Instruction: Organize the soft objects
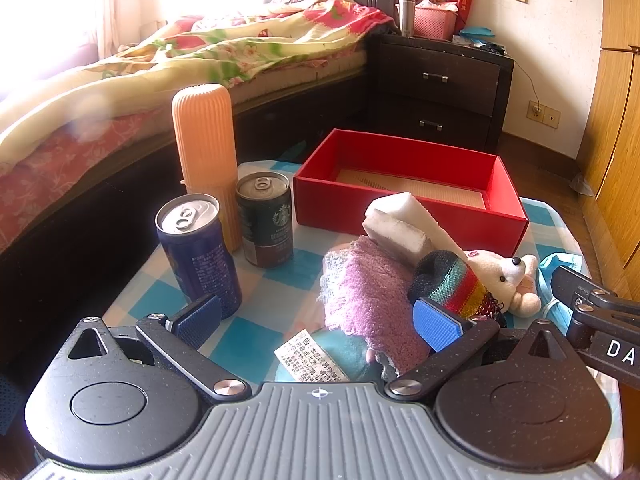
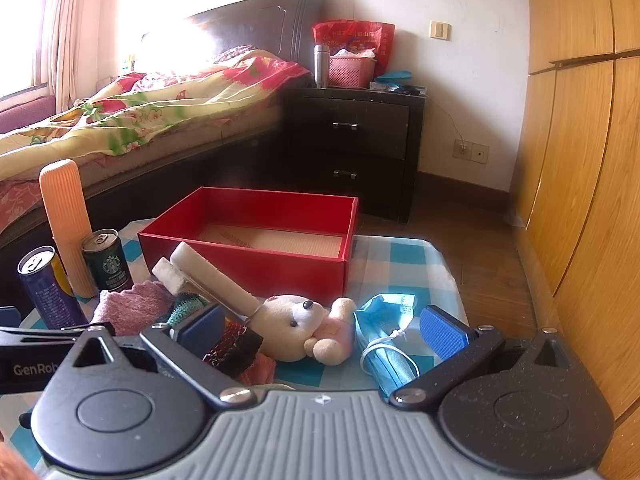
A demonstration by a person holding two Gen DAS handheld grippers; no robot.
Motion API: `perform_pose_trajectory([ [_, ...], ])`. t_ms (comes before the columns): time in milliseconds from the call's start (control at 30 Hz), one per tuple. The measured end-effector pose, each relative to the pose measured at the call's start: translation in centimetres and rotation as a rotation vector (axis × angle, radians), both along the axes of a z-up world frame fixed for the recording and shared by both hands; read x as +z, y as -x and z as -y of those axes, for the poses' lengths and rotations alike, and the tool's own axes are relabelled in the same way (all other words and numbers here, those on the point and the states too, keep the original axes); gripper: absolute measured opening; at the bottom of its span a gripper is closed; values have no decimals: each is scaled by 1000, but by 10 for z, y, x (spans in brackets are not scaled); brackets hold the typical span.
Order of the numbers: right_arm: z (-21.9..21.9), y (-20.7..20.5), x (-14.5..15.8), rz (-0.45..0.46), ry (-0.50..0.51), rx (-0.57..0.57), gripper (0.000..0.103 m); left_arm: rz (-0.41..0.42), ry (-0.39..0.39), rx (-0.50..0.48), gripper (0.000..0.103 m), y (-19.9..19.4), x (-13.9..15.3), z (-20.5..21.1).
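our left tongs (image 1: 318, 318) and right tongs (image 2: 322, 330) are both wide open and hold nothing, so reaching into the soft pile beside the red box (image 2: 256, 240) on the surface, we could bump the cans (image 1: 266, 220) over.

A blue-and-white checked tablecloth (image 2: 400, 258) lies under a bright red cardboard box (image 2: 256, 256). The fuzzy towel (image 1: 368, 292) is lilac, the knitted cloth (image 1: 456, 280) rainbow-striped, the small plush bear (image 2: 296, 326) cream, the crumpled face mask (image 2: 384, 340) pale blue, the ribbed plastic bottle (image 1: 206, 140) peach.
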State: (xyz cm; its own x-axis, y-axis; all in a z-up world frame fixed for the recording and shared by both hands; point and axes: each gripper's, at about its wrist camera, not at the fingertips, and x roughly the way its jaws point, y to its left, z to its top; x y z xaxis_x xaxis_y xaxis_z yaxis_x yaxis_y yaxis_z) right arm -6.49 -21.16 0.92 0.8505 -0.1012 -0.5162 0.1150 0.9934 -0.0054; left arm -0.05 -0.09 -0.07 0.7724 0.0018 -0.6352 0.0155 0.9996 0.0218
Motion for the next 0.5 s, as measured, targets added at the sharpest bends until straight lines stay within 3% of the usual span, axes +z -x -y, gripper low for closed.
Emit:
perform_pose_trajectory([
  [500, 2, -2, -2, -12, -4, 0, 85, -8, -3, -1, 98, 0, -1, -3],
])
